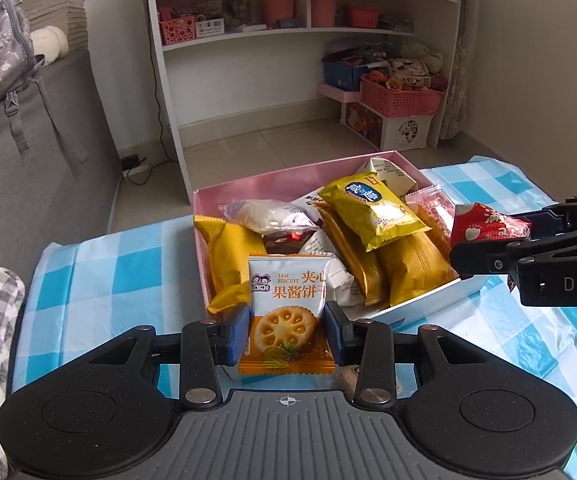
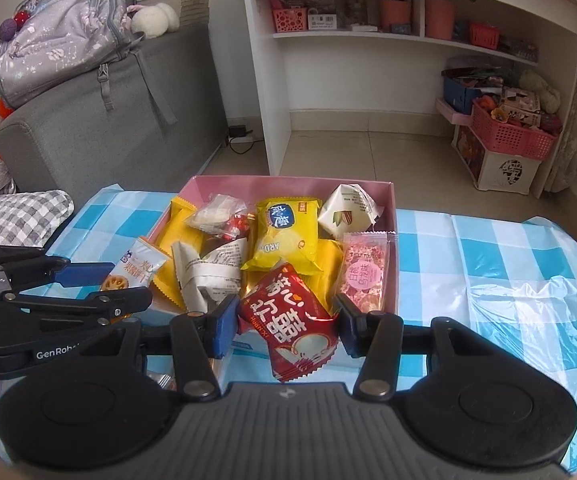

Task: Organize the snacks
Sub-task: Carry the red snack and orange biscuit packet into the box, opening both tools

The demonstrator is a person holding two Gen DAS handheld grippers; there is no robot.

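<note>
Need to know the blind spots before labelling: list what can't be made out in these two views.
- Left view: red packet, far end hidden inside right gripper.
- Right view: jam biscuit packet, lower part behind left gripper.
- Both views: box floor buried under snacks.
- Shelf items: too small.

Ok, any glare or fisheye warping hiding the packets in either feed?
Left wrist view: jam biscuit packet sharp and legible; shelf unit bows near the edges. Right wrist view: small glare on the red packet, print still readable; dark corners only.
</note>
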